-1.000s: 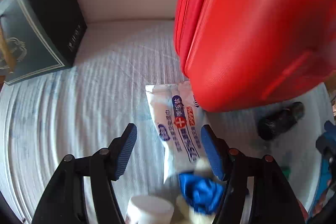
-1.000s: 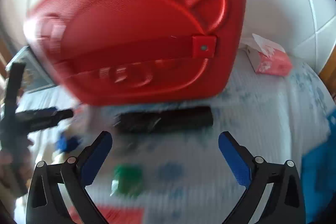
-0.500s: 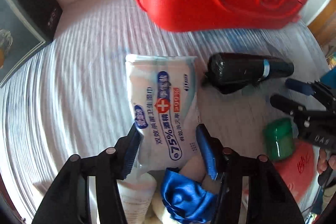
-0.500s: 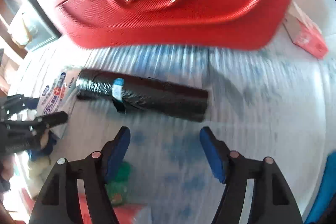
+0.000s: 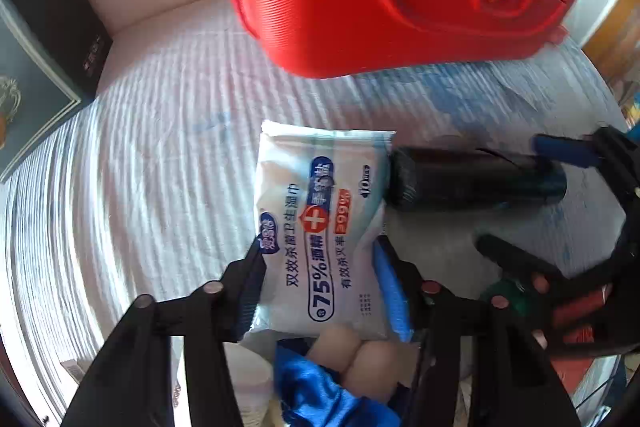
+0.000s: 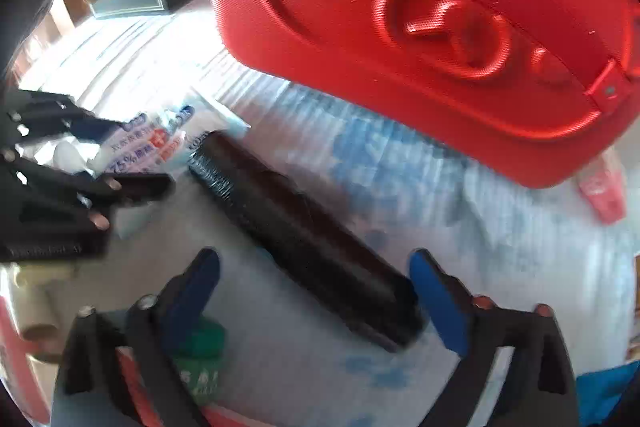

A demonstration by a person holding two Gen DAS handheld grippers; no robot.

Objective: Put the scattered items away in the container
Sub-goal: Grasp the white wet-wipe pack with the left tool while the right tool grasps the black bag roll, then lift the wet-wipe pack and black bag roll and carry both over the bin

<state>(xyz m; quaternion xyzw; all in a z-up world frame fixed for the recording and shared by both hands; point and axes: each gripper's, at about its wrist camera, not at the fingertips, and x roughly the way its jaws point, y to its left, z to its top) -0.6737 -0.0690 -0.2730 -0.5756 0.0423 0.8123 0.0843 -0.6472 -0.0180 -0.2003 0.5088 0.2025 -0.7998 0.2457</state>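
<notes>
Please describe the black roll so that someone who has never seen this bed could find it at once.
Find the big red case standing on the white bedspread. In front of it lies the black roll, one end touching the white wipes packet. It is the only long, dark cylinder; its neighbours are flat or small.

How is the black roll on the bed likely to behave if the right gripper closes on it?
The black roll is cylindrical and lies on its side, so it may roll if nudged. Its wrinkled, glossy wrap suggests rolled film, probably light and somewhat squashy. The right gripper straddles one end, so it could tilt when lifted.
</notes>
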